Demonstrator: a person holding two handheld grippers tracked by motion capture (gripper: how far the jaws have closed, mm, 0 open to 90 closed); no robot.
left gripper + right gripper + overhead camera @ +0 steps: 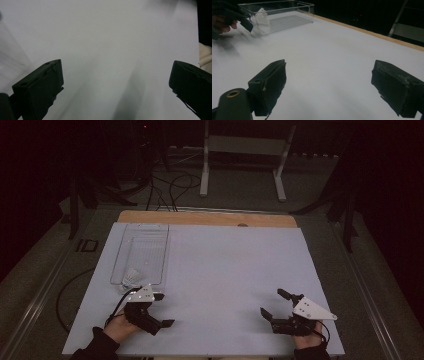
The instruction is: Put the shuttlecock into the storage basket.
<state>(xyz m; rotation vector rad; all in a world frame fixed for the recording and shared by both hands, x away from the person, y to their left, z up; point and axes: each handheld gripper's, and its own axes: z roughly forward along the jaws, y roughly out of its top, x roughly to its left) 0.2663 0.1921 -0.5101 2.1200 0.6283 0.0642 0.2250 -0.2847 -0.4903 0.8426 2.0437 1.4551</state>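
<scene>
Counter point(225, 270) seen from the high view carries a clear plastic bin point(142, 251) at its far left, long axis running away from the person, with a small white crumpled thing point(132, 278) inside at its near end. That white thing lies just ahead of the left gripper point(165, 310), whose jaws stand apart and empty; the right gripper point(275, 304), jaws also apart, sits well off to the right, so the left hand is much nearer. Left gripper view: both jaws wide apart over bare white counter point(112, 45). Right gripper view: jaws wide apart, the bin point(287, 15) far off with the white thing point(261, 15) against its near wall; its shape is too crumpled to give a pointing direction.
</scene>
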